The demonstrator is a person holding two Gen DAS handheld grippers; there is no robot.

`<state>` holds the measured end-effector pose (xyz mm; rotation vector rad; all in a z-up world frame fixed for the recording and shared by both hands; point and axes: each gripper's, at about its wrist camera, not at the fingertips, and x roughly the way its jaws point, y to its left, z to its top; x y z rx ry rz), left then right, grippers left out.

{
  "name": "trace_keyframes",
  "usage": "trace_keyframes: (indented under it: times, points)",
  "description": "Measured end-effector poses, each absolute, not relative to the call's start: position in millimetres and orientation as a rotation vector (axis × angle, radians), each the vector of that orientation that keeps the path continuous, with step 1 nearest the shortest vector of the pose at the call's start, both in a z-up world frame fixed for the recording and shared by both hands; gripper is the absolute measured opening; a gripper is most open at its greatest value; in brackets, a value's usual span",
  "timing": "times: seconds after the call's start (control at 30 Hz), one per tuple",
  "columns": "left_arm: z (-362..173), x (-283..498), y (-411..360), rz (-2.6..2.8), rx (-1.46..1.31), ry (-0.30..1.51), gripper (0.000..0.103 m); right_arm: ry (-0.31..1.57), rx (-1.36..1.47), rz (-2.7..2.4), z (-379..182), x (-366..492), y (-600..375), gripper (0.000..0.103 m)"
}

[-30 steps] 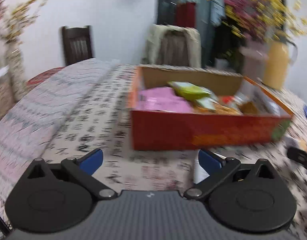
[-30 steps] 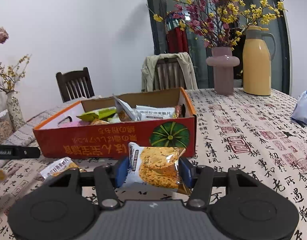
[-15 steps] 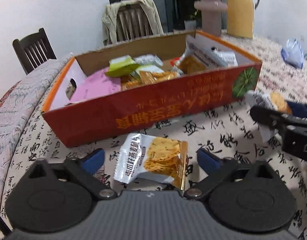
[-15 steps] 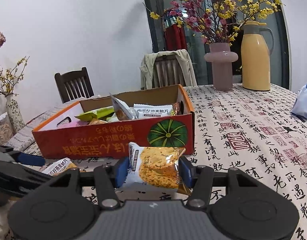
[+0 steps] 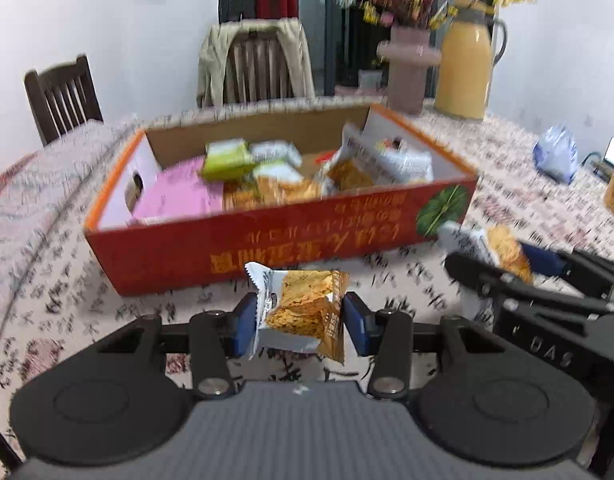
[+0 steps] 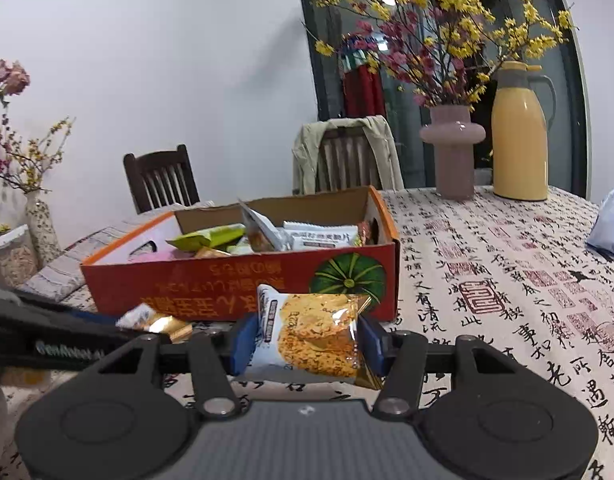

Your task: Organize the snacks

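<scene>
Between your left gripper's (image 5: 299, 322) blue pads, which have just been closing, sits a crinkly foil cracker packet (image 5: 303, 312), pinched. Your right gripper (image 6: 305, 344) clamps a second glossy packet (image 6: 311, 336). Both hang just before the red cardboard box (image 5: 291, 248) on the worktop (image 6: 507, 280).

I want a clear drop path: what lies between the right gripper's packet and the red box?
Only bare patterned tablecloth; right wrist view shows nothing between the snack packet and the red box.

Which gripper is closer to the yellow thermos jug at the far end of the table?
The right gripper is nearer, judging by both views. It sits toward the yellow thermos jug side; the left gripper is farther away, beside it.
</scene>
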<state>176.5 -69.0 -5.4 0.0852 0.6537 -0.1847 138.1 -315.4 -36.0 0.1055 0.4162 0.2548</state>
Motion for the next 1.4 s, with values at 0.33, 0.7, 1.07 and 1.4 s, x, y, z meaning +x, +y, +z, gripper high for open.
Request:
trace_keyframes:
  times: [0.33,0.7,1.07,1.4]
  points:
    - [46,185,-48,-0.131,-0.071,0.469,0.047,0.258,0.072,0.293,38,153,-306,0.055]
    - [42,265,-25,0.083,-0.151,0.410,0.047,0.331,0.115,0.241,34,256,-290,0.054]
    - [20,256,-10,0.130,-0.184,0.338,0.098,0.313,0.121,0.246,7,255,-286,0.087]
    - [23,253,-2,0.171,-0.226,0.311,0.103,0.310,0.196,0.207,8,254,-301,0.103]
